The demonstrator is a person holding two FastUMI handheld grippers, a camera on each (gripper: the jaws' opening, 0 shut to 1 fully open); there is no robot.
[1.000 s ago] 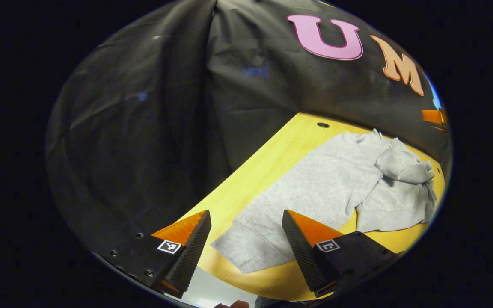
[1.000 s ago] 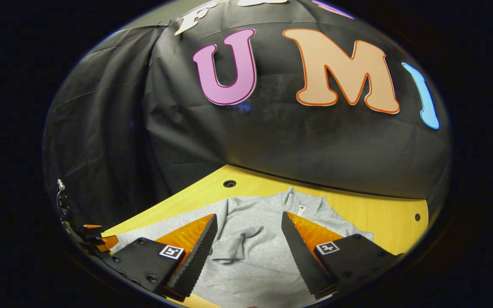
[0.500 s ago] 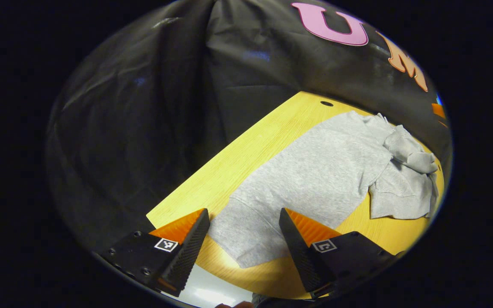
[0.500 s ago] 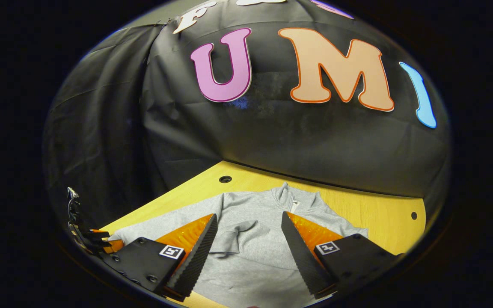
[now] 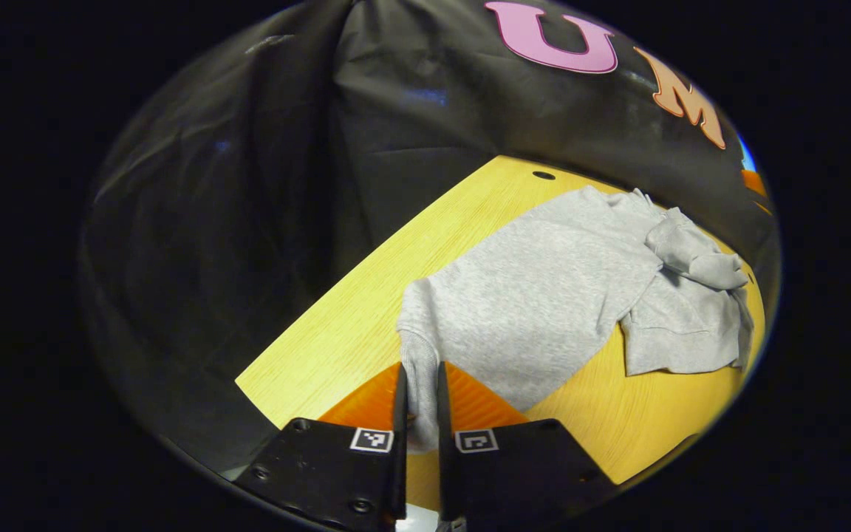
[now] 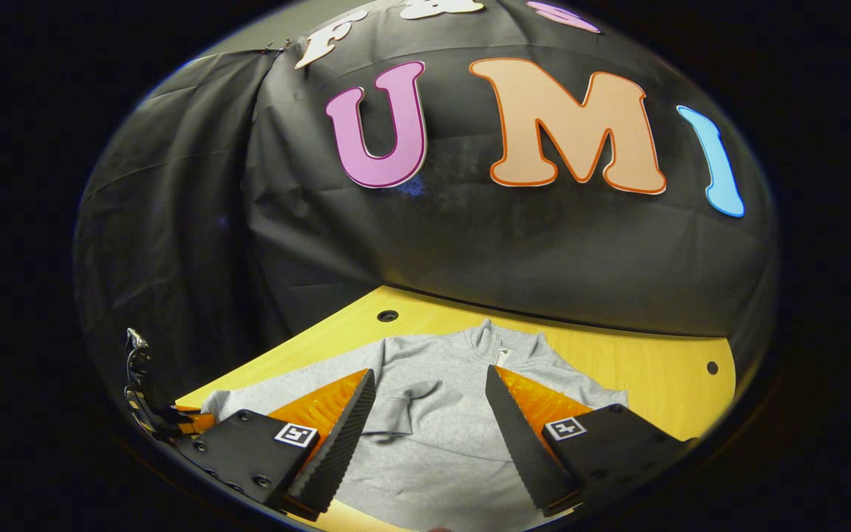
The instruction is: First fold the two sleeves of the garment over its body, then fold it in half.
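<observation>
Yellow wooden worktop (image 5: 337, 332) against the black cloth wall (image 6: 470, 244), grey sweatshirt (image 5: 544, 295) spread across it. Left gripper (image 5: 419, 403) has its fingers pinched on the sleeve cuff (image 5: 419, 369); the cuff's end is hidden between them. Right gripper (image 6: 429, 432) hovers over the sweatshirt's chest, fingers spread wide.

Counter (image 6: 640, 373): yellow wood-grain top, straight edges with rounded far corners. Two small dark round holes near its far edge, one toward the far-left corner (image 6: 387, 315), one toward the far-right corner (image 6: 711, 367); the left hole (image 5: 543, 175) also shows in the left gripper view. Black cloth wall (image 6: 470, 244) hangs creased right behind the counter's far edge and wraps round its left side (image 5: 233, 222). Soft sheen on the cloth folds, counter evenly lit.
</observation>
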